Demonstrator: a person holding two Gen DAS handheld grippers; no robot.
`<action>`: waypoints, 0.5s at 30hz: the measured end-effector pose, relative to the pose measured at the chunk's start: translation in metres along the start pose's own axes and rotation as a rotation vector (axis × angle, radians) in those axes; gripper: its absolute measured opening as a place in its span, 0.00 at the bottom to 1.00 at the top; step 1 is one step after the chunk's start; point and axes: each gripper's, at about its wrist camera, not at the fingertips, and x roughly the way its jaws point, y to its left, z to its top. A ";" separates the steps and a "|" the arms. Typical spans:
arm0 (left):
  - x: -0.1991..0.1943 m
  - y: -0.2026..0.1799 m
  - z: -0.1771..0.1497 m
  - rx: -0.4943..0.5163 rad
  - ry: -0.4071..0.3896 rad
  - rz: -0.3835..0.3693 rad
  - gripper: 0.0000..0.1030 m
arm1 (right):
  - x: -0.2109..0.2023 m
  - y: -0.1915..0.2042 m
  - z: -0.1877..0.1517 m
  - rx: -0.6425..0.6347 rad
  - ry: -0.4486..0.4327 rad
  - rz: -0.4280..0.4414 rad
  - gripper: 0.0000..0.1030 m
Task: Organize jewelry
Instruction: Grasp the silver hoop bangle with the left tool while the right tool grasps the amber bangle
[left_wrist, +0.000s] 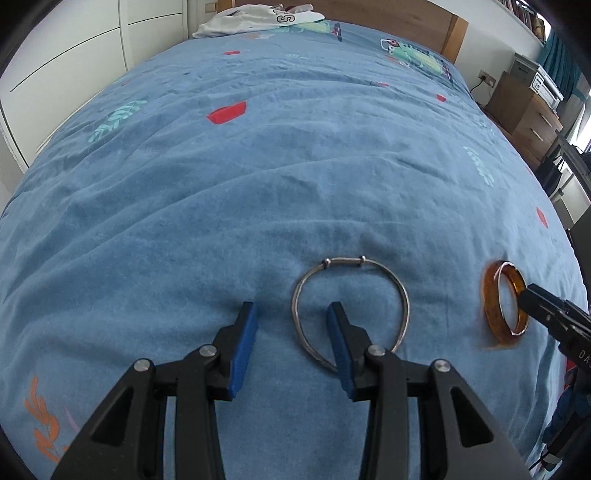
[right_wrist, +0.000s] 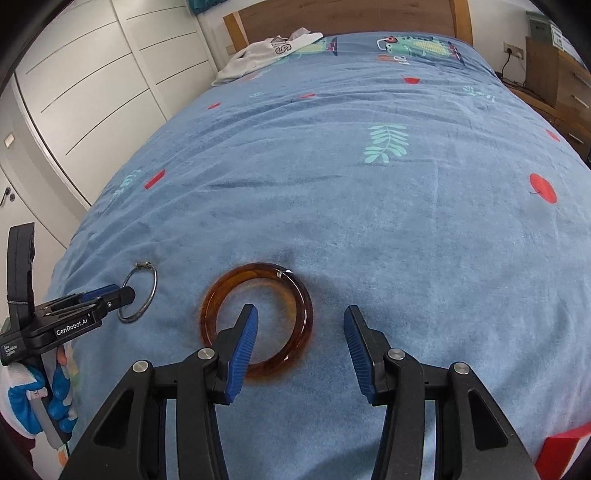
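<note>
A thin silver bangle (left_wrist: 343, 261) lies flat on the blue bed cover (left_wrist: 295, 166). My left gripper (left_wrist: 293, 314) is low over it and open. Its right fingertip is inside the ring and its left fingertip outside, so the ring's left side lies between them untouched. An amber bangle (right_wrist: 258, 267) lies to the right of the silver one. My right gripper (right_wrist: 301, 317) is open over it, left fingertip inside the ring, right fingertip outside, pads clear of the rim. In the right wrist view the silver bangle (right_wrist: 154, 284) shows beside the left gripper (right_wrist: 125, 295).
A white garment (right_wrist: 266, 51) lies by the wooden headboard (right_wrist: 347, 14). White wardrobe doors (right_wrist: 92, 74) stand along the left, and a wooden dresser (left_wrist: 524, 107) stands to the right. A red object (right_wrist: 565, 443) shows at the lower right. A blue-and-white gloved hand (right_wrist: 55, 402) holds the left gripper.
</note>
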 end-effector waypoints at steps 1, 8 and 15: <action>0.002 0.000 0.002 0.004 0.000 0.000 0.36 | 0.004 0.000 0.000 -0.001 0.007 -0.002 0.47; 0.015 -0.007 0.011 0.039 -0.004 0.024 0.36 | 0.020 0.001 0.001 -0.010 0.017 -0.038 0.40; 0.023 -0.019 0.016 0.089 -0.061 0.092 0.33 | 0.031 0.007 0.007 -0.050 -0.002 -0.108 0.27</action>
